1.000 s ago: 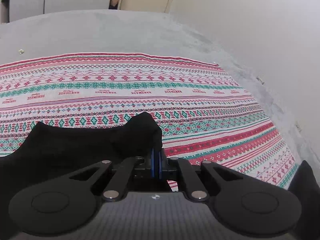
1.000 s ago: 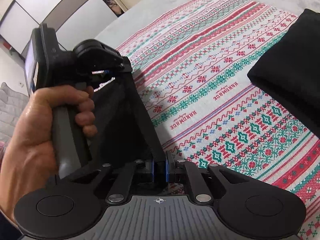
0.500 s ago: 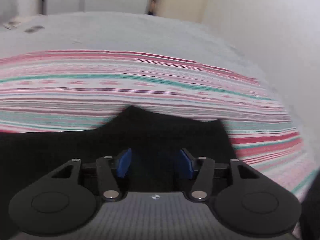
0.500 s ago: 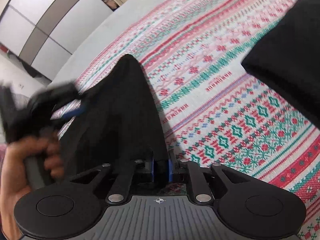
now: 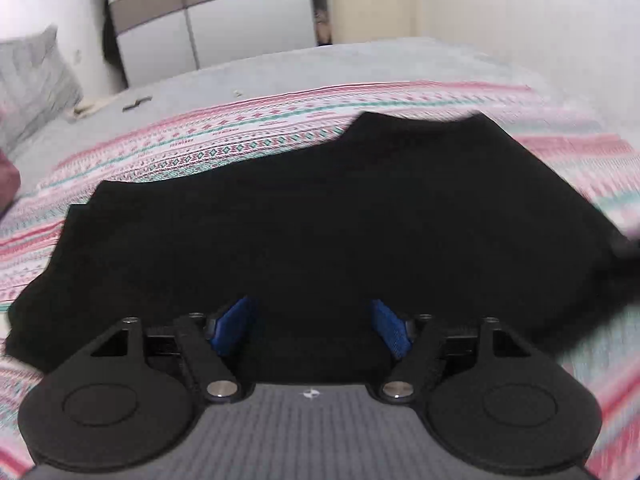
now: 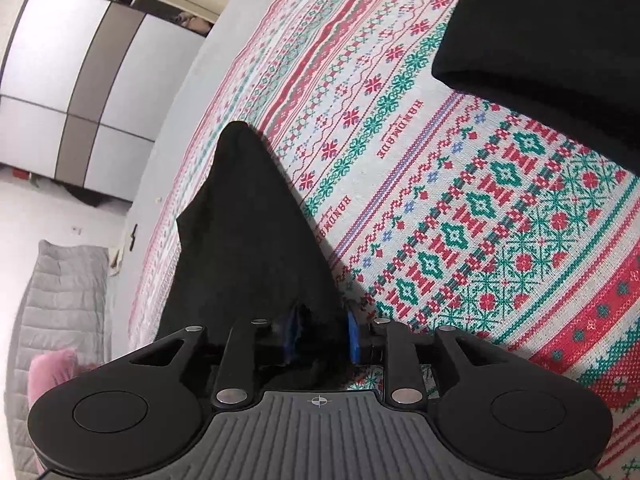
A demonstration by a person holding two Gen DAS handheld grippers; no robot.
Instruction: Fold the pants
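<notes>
Pants (image 5: 328, 216), black, lie spread on a patterned cloth (image 5: 224, 140) over a grey bed (image 5: 280, 68); the far edge of the fabric runs uneven, with a strip of cloth bare beyond it. Left gripper (image 5: 312, 326) hangs low over the near part of the pants, jaws wide and opening, blue pads clear of the fabric. Right gripper (image 6: 320, 336): jaws opening, a peaked fold of the black fabric (image 6: 252, 220) between the pads; whether they press on it I cannot tell. Open cloth (image 6: 460, 220) lies to that fold's right, then another black mass (image 6: 560, 40) near the frame corner. Wardrobe (image 5: 216, 36) and door (image 5: 368, 0) stand past the bed. Cloth bands read "HANDMADE" (image 6: 400, 128).
</notes>
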